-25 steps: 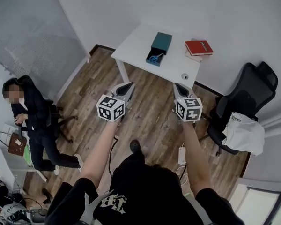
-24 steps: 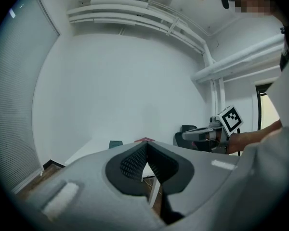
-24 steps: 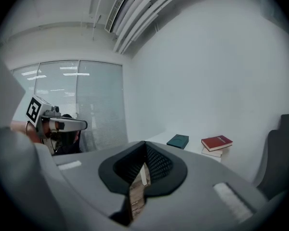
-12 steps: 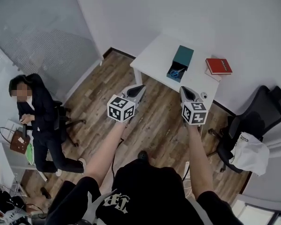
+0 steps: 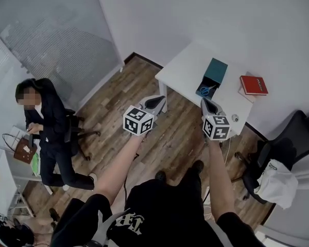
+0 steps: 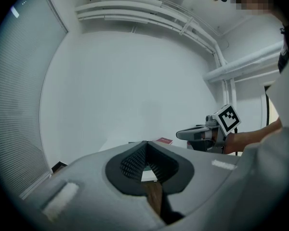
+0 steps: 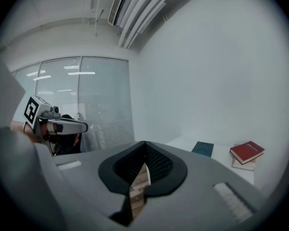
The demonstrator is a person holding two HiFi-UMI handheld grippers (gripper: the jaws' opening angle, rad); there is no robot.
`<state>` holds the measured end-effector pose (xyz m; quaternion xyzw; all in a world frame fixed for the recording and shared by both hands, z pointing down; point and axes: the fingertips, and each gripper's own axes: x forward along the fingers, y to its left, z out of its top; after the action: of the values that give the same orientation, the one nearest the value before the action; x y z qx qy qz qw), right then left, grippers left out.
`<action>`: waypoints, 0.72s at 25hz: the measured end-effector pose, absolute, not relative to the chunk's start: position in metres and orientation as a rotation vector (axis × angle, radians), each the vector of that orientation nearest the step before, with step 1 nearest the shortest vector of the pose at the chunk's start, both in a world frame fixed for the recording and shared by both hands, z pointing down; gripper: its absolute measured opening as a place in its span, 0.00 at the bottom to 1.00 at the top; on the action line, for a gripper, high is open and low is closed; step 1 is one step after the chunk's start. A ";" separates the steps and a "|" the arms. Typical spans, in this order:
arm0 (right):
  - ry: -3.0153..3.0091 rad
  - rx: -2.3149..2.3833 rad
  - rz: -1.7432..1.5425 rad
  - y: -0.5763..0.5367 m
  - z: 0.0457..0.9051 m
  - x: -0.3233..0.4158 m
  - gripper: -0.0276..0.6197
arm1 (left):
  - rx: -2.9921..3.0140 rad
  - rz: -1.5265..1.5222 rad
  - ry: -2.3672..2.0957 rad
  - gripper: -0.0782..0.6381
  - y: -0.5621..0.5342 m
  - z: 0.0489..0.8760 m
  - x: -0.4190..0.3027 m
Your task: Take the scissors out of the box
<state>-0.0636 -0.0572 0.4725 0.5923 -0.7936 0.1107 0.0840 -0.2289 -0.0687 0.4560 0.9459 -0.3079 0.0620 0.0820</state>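
The box (image 5: 217, 69) is dark teal and long, and it lies flat on the white desk (image 5: 188, 70). Its near end stands open, like a drawer pulled out. The scissors (image 5: 207, 90), with blue handles, lie inside this open part. Their blades are too small to make out.

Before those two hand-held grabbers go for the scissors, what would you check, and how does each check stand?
1. Scissors in sight: ok, blue handles show at the open end of the teal box on the white table.
2. Left gripper free: ok, jaws together, nothing between.
3. Right gripper free: ok, jaws together, empty.
4. Jaws open for a grasp: not ok, both shut.
5. Box within reach: not ok, it lies well ahead of both grippers.
6. Way the blades point: cannot tell, too small.
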 end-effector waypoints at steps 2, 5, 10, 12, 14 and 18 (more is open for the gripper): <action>-2.379 1.752 0.336 -0.070 0.476 -0.060 0.05 | 2.814 0.188 -0.935 0.11 -0.079 0.459 -0.225; -2.400 1.722 0.338 -0.092 0.479 -0.048 0.05 | 2.798 0.193 -0.968 0.11 -0.098 0.462 -0.213; -2.426 1.684 0.340 -0.137 0.480 -0.012 0.05 | 2.783 0.195 -1.002 0.11 -0.136 0.464 -0.174; -2.439 1.666 0.341 -0.157 0.479 0.003 0.05 | 2.776 0.197 -1.018 0.11 -0.153 0.462 -0.158; -2.450 1.650 0.341 -0.173 0.478 0.018 0.05 | 2.775 0.196 -1.032 0.11 -0.168 0.459 -0.141; -2.471 1.625 0.351 -0.201 0.480 0.050 0.05 | 2.772 0.199 -1.057 0.11 -0.194 0.457 -0.107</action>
<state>0.0497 -0.2014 0.4797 0.5438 -0.8269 0.1175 0.0819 -0.1065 -0.1945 0.4574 0.9289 -0.3543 0.0668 0.0842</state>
